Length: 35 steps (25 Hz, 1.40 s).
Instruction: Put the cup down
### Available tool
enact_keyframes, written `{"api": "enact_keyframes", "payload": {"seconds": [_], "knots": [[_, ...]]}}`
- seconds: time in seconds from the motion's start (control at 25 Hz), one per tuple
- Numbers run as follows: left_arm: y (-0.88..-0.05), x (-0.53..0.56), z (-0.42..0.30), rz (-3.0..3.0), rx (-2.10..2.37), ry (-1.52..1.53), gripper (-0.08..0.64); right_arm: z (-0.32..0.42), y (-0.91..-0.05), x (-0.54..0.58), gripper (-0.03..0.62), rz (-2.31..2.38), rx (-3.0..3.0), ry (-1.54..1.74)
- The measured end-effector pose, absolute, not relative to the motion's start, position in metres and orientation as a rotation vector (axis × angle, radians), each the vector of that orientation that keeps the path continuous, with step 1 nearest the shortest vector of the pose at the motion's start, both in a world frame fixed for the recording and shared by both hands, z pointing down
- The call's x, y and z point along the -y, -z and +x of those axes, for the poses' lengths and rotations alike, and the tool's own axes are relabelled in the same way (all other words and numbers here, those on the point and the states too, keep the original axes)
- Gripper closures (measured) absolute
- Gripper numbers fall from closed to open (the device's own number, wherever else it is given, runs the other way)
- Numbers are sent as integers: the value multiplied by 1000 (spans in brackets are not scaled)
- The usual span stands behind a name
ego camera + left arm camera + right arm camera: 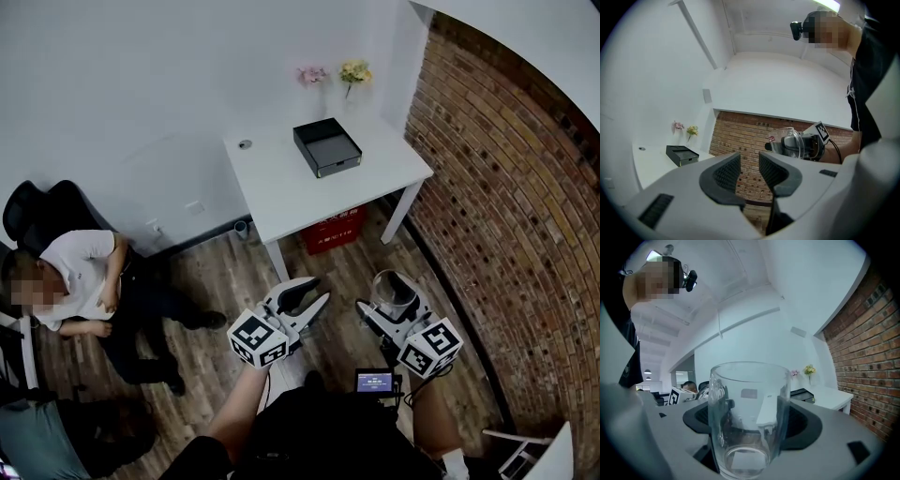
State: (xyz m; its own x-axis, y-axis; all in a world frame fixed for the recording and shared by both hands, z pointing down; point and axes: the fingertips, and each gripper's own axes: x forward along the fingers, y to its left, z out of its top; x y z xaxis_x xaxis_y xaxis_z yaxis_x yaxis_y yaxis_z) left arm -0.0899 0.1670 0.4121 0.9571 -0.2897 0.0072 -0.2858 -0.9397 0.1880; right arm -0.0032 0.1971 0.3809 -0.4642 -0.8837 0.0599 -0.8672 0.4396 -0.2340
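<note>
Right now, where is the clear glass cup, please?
The clear glass cup sits upright in the right gripper, lower right in the head view, short of the white table.

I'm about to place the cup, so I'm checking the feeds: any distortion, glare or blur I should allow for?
Head view: evenly lit, strong fisheye bends the brick wall. Right gripper view: the cup fills the centre, its clear glass warping what lies behind. Left gripper view: black vignetted corners, even light.

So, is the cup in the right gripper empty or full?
Empty: the cup is upright and clear through to its bottom, with no liquid visible.
</note>
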Motion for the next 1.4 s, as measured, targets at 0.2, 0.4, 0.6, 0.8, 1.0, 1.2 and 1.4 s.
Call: {"api": "enact_keyframes", "payload": {"seconds": [0.2,0.4,0.6,0.8,1.0,1.2,1.4], "knots": [[-411,-143,-93,2927,435,36,433,-5,-380,-173,189,-1589,-2606,350],[-412,-121,-93,2934,454,26,434,-5,-381,-149,189,-1567,-2621,347],[-415,-89,-92,2942,501,13,434,-2,-384,-119,189,-1523,-2649,329],[-415,-47,-76,2952,548,10,434,13,-387,-77,189,-1473,-2683,299],[-413,8,-43,2975,564,-16,434,40,-386,-19,189,-1427,-2705,281],[-404,71,-12,2996,622,-46,433,73,-385,42,189,-1392,-2726,281],[-406,132,23,2963,681,-45,431,109,-387,103,189,-1363,-2750,281]]}}
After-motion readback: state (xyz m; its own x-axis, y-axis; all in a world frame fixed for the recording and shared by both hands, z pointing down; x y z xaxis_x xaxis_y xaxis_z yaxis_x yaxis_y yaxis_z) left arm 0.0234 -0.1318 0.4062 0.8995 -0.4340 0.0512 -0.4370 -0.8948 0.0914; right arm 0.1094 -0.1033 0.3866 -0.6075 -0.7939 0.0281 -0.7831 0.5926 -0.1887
